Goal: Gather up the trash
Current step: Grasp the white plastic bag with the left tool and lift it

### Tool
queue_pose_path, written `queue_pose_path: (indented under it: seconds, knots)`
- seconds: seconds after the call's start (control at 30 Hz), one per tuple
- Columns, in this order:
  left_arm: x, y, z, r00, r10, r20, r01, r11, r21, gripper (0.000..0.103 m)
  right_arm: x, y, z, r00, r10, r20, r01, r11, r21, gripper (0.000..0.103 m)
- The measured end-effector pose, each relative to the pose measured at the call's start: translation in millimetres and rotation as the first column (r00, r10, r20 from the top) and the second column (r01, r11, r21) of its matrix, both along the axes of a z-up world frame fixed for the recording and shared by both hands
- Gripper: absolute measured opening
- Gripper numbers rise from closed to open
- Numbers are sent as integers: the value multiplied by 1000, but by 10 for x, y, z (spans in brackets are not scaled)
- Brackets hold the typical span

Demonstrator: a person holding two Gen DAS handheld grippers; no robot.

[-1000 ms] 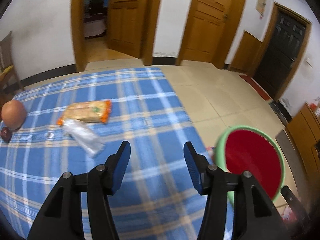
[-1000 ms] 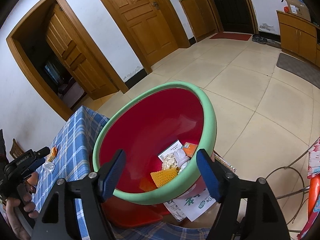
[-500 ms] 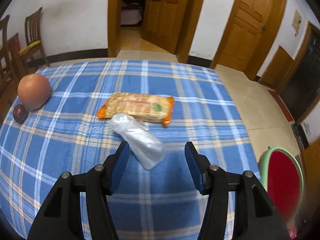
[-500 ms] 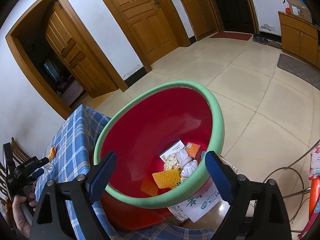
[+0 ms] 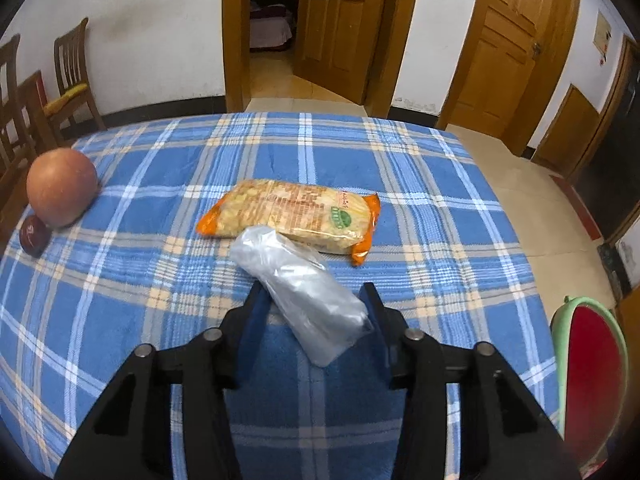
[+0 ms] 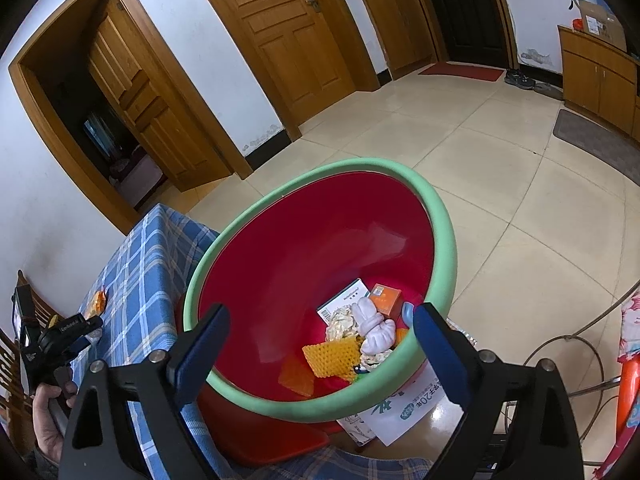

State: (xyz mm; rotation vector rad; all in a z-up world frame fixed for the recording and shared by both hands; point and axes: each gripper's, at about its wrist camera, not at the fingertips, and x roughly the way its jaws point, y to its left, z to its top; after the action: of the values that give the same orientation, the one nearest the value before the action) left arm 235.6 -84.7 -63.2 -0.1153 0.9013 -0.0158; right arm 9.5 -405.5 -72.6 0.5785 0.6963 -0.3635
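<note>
Swinging away from the bin over the last second, the left gripper [image 5: 312,312] has come onto the crumpled clear plastic bag [image 5: 298,286], its released fingers now flanking the bag's near end on the blue plaid surface [image 5: 120,280]. To pinch well, I would lower until the pads straddle the bulk, clear of the orange noodle packet [image 5: 292,216] touching its far end. The right gripper [image 6: 320,336], fingers spread and empty, hovers at the green-rimmed red bin [image 6: 444,236], which holds earlier scraps.

even indoor light, sharp focus, fisheye bending and dark corners.
</note>
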Motion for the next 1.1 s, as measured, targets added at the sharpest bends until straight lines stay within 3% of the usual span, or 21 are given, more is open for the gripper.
queue_pose_path:
  seconds: [0.13,0.43,1.1]
  knots:
    - [-34,46,14,1000,-2,-2,2,1000,-29,40,13,18,11,1000,6,2,-6,1000,1,94]
    - [-243,186,177,999,-26,36,27,999,-44,40,135,203,149,998,65,23,-65,998,-21,94]
    - [-519,982,469,991,42,129,-40,999,-19,40,787,1231,554,947,318,45,-313,945,-93,95]
